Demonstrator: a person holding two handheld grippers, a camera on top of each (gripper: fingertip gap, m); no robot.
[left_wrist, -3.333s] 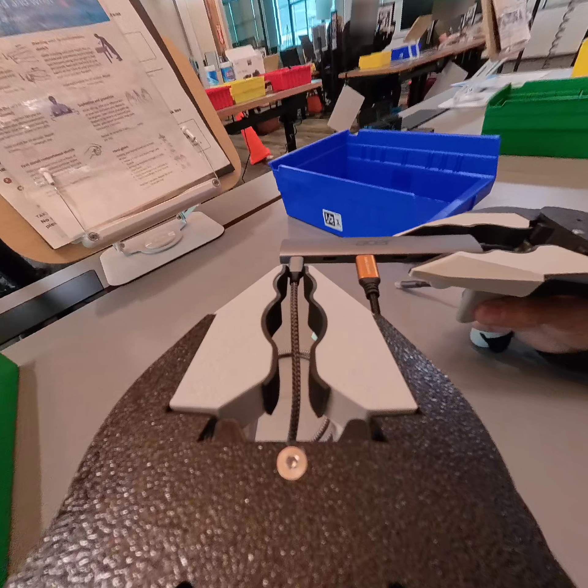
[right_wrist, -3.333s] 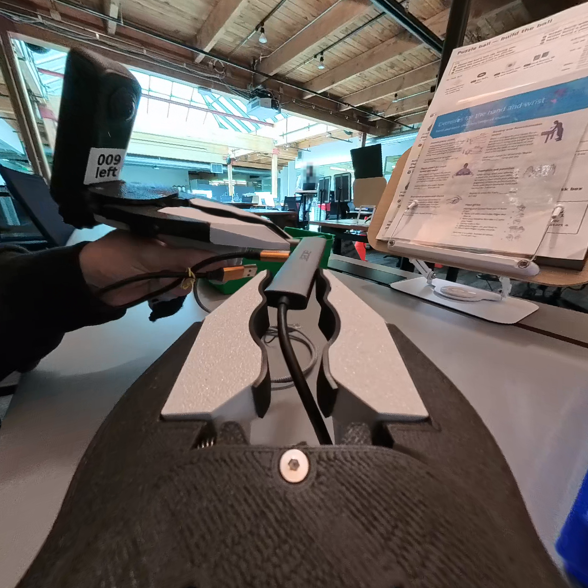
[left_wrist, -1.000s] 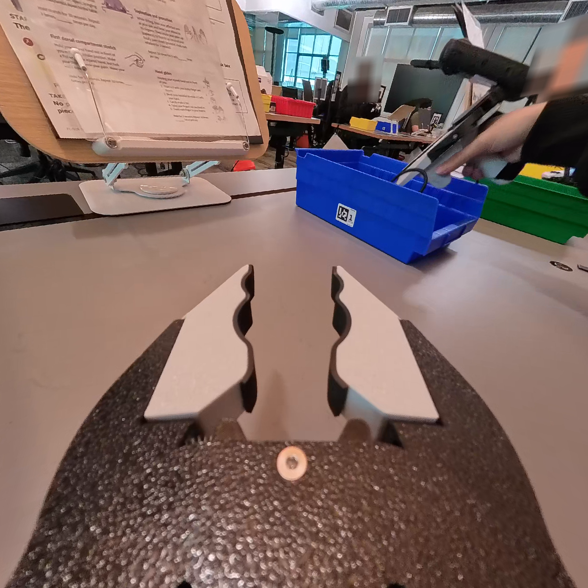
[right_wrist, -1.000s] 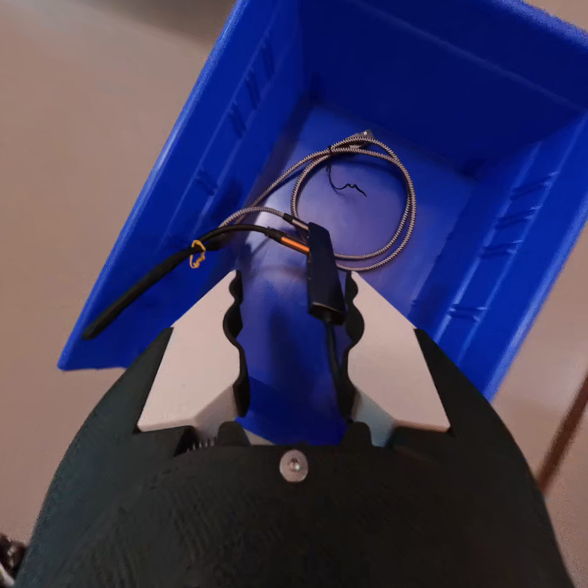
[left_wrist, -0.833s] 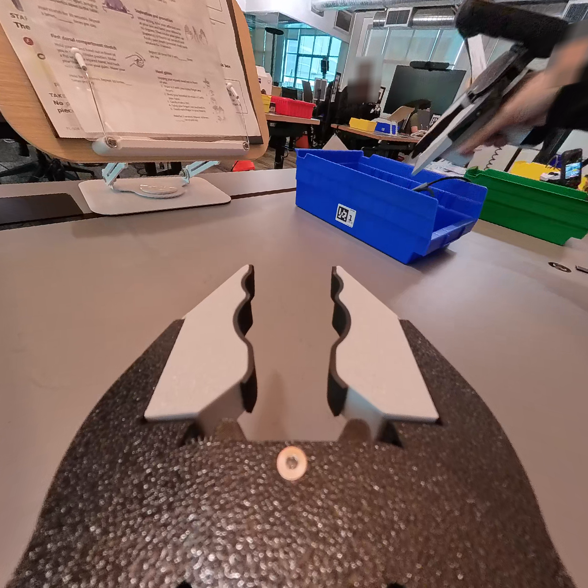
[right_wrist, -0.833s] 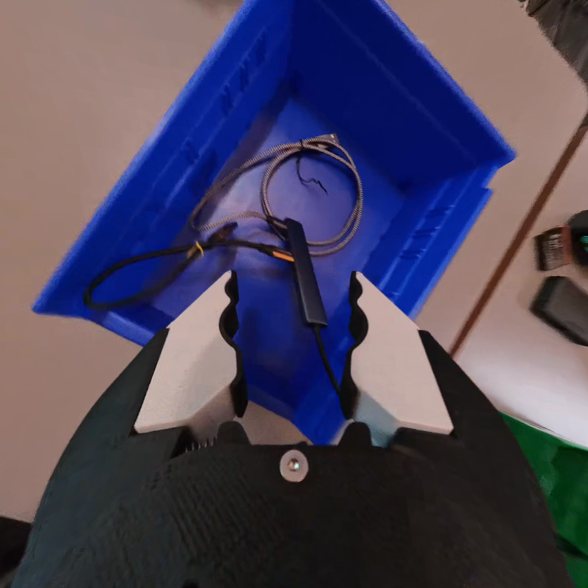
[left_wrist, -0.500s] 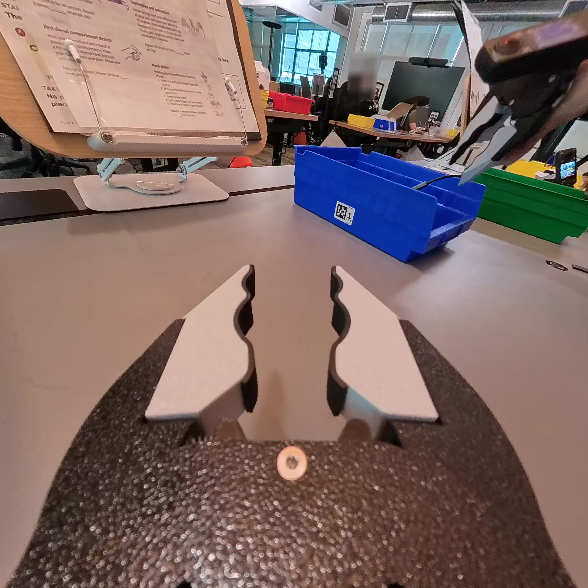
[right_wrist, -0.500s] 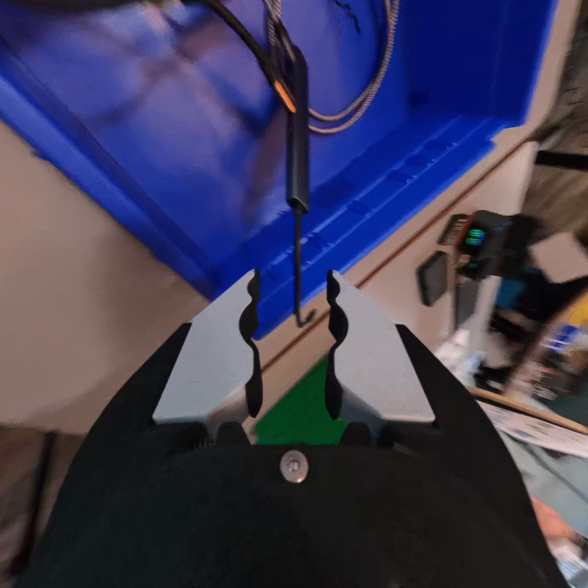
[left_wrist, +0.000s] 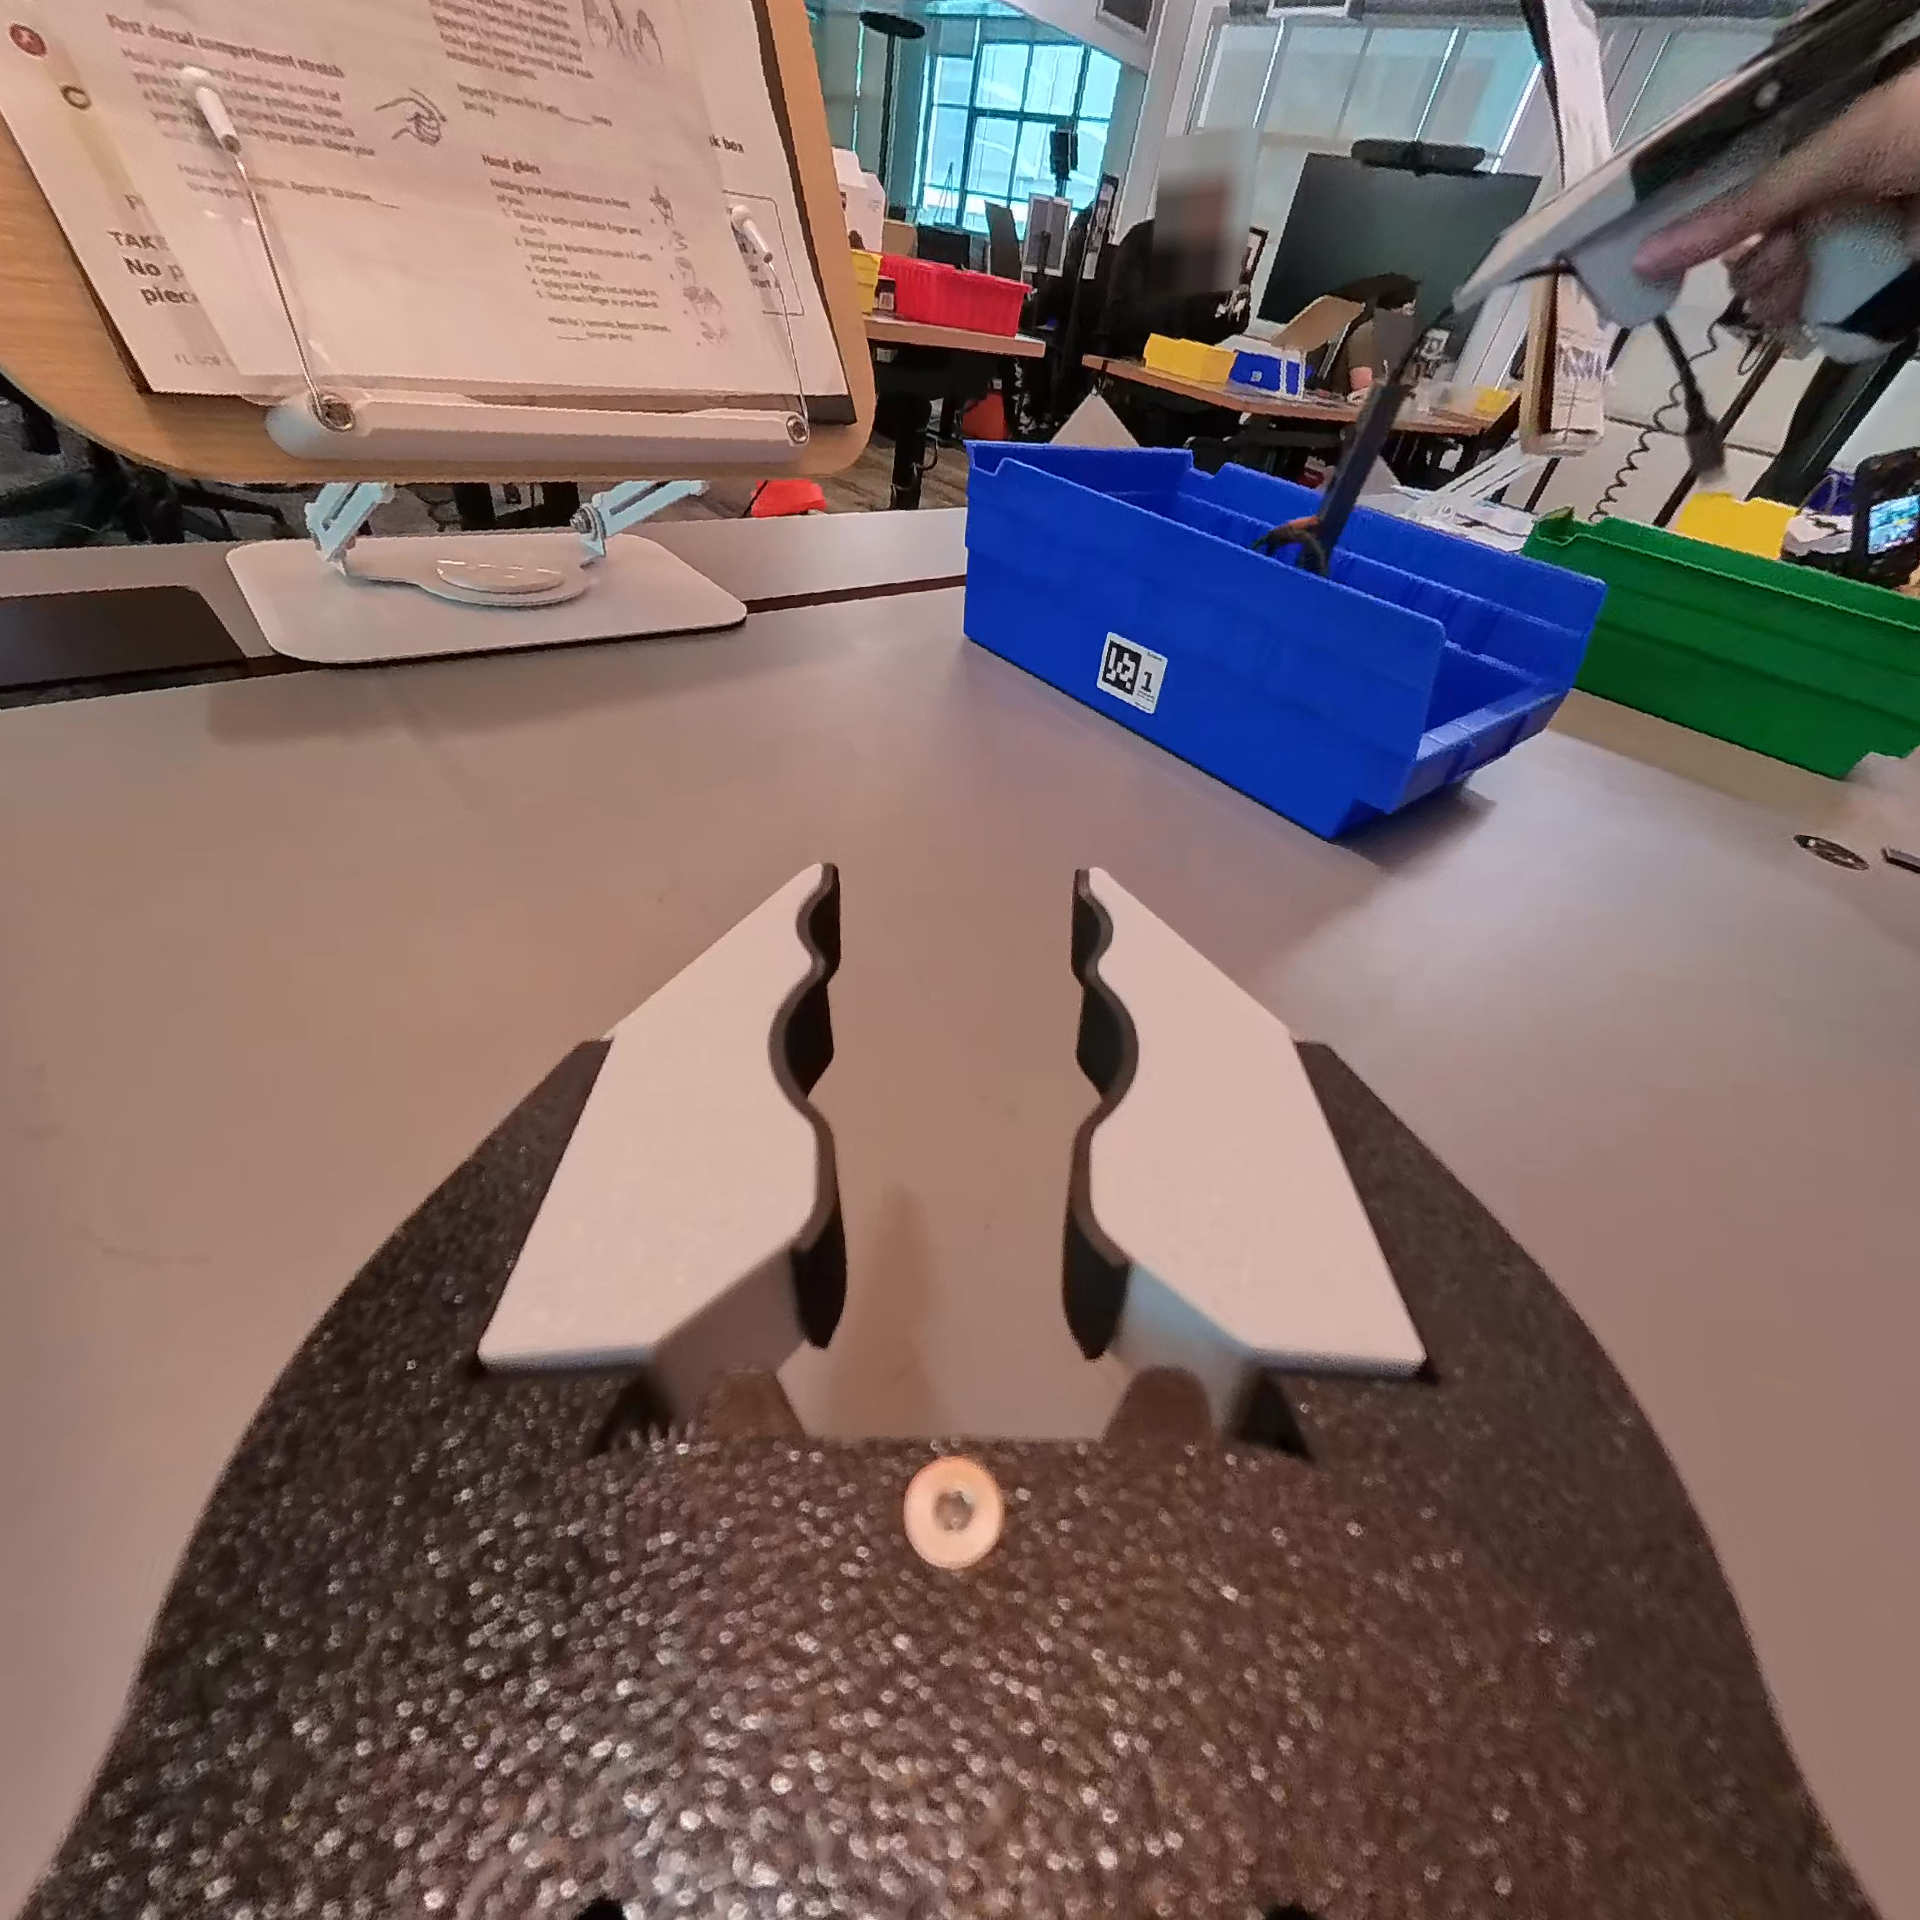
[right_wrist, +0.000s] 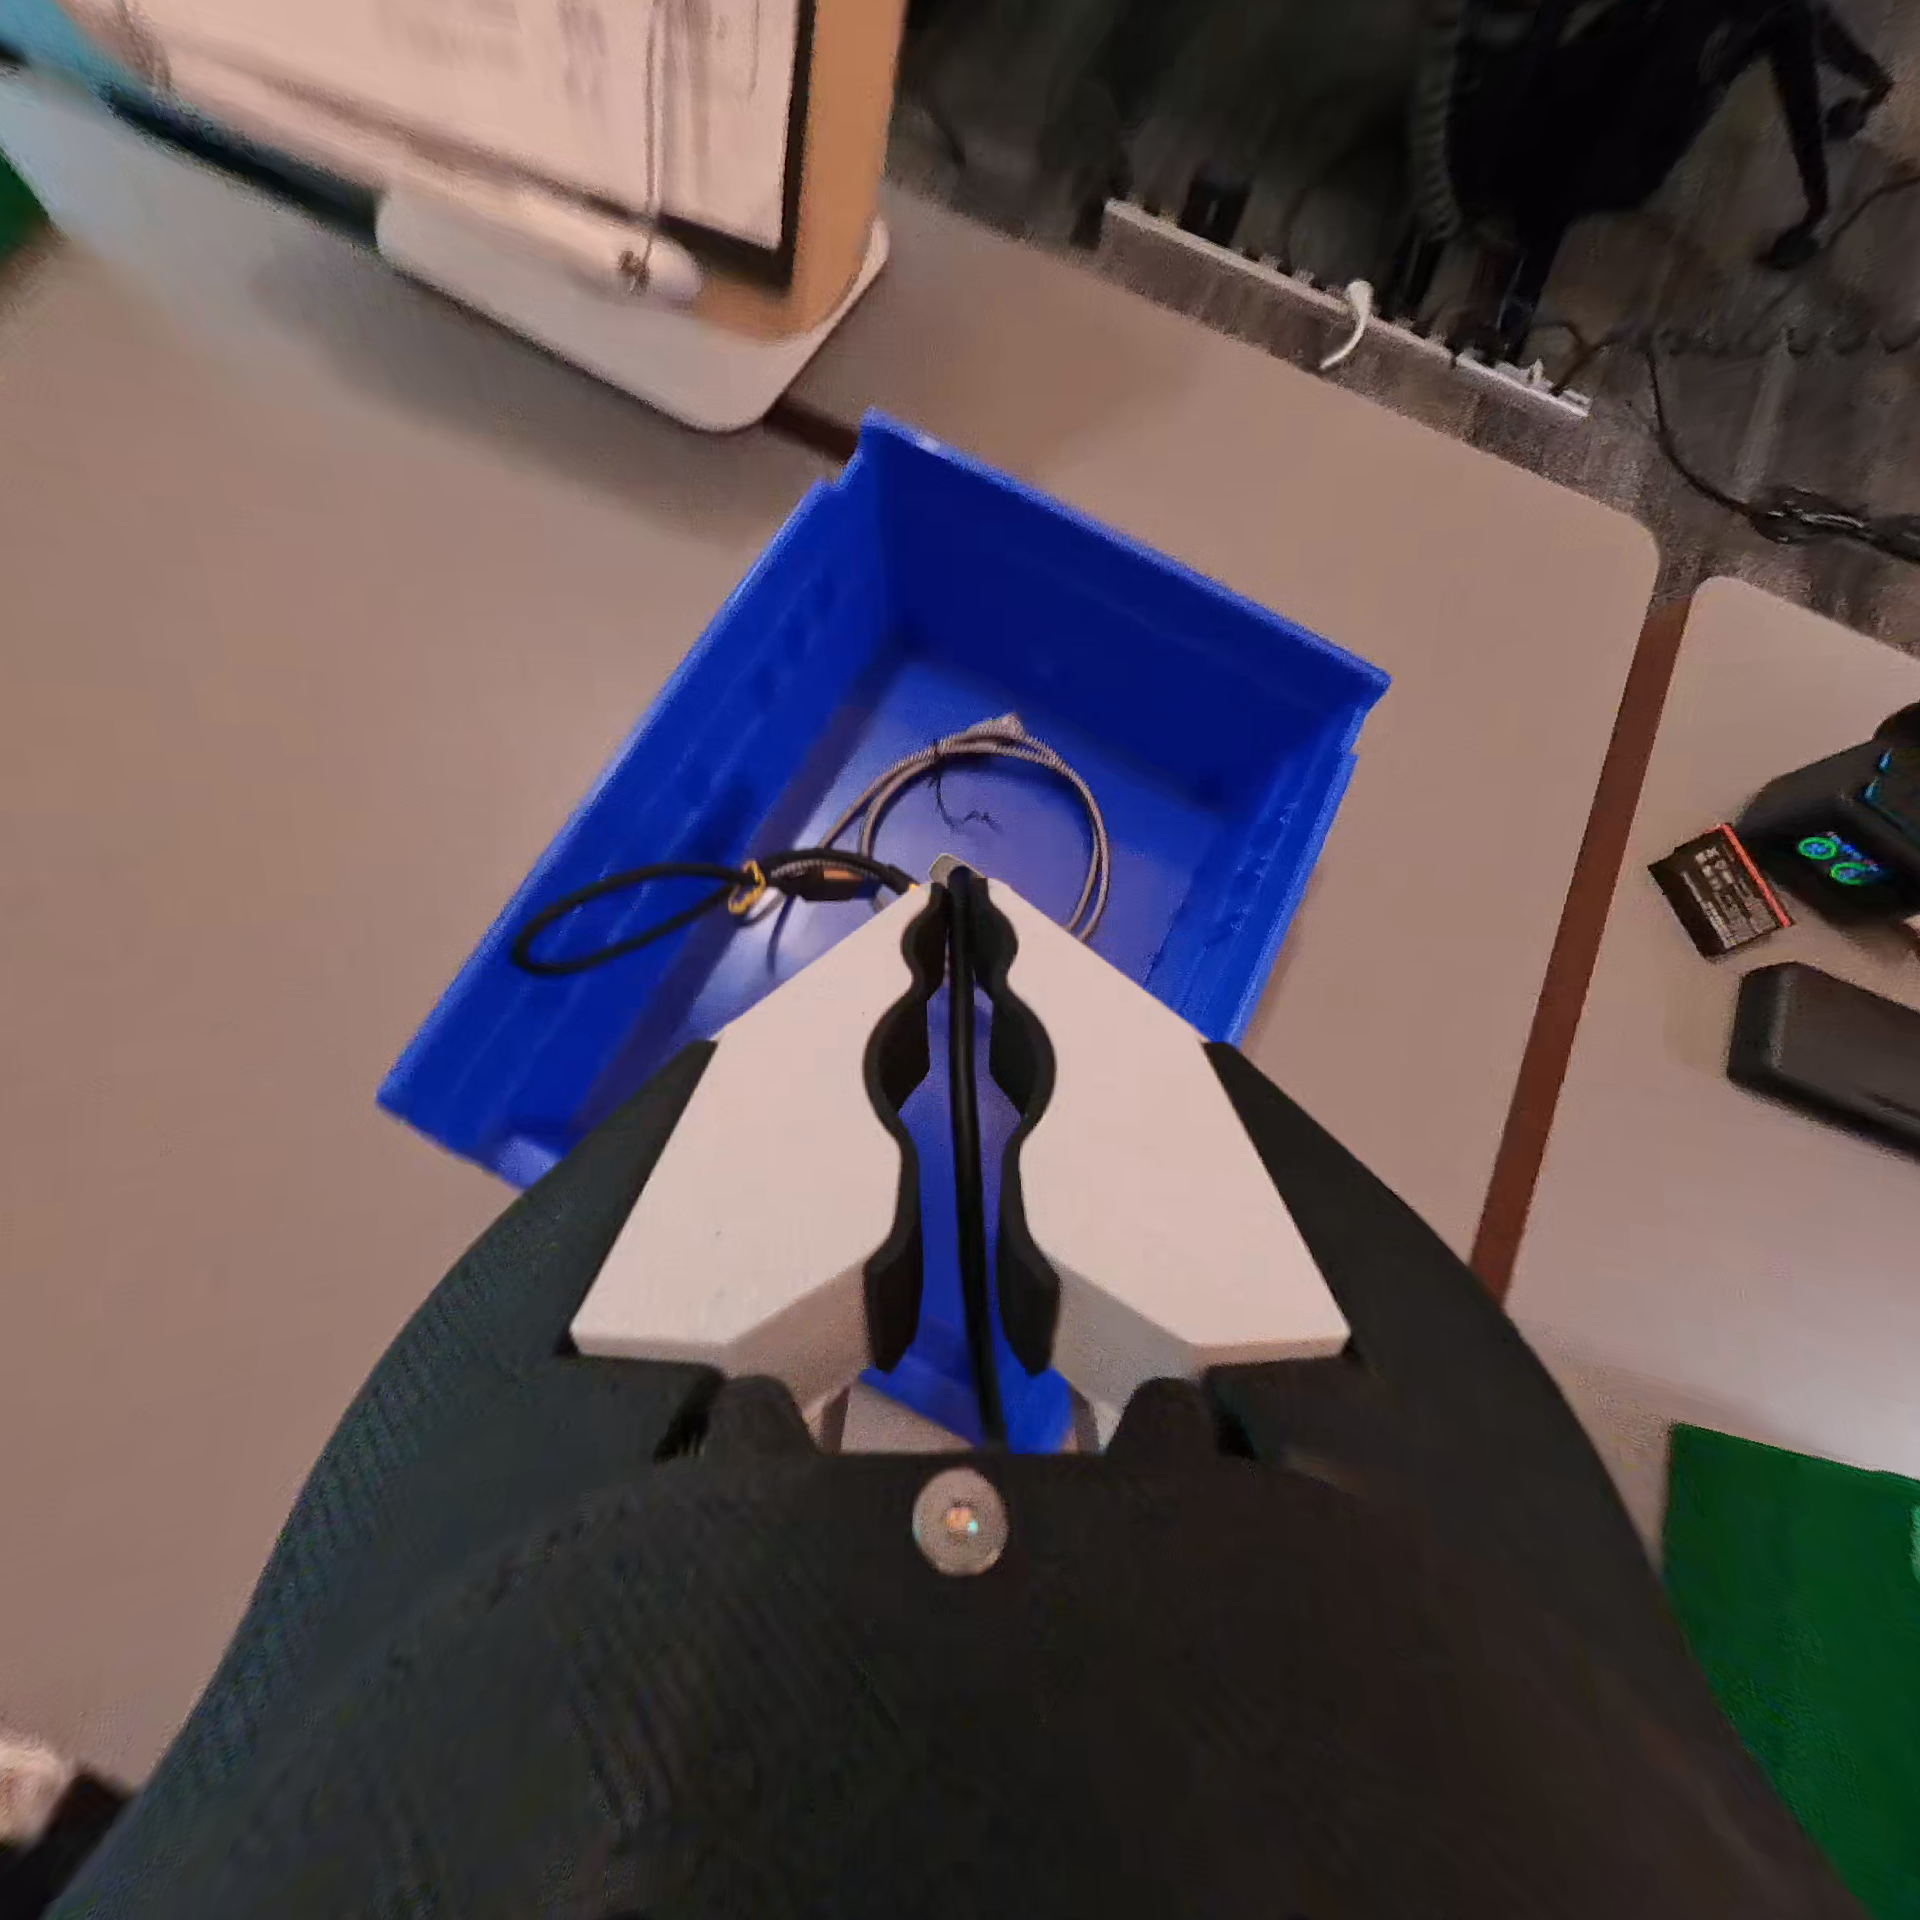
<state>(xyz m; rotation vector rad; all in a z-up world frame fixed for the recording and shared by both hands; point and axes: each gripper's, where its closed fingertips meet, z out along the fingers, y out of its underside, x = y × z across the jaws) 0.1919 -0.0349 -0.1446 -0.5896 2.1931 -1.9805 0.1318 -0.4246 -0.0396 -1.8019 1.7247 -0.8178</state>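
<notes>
1. While above the blue bin, right tongs pinch the black cable; its hub dangles into the bin.
2. Left tongs gape wide, holding nothing, over the bench short of the bin.
3. Judgement: keep the lift slow, clearing the braided cable.

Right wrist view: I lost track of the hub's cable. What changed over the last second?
The right tongs, open a second ago, have shut on the hub's black cable and lifted the hub upright over the blue bin. The left tongs stay open and empty.

Glossy plastic blue bin, matt table, seemingly braided cable.
</notes>
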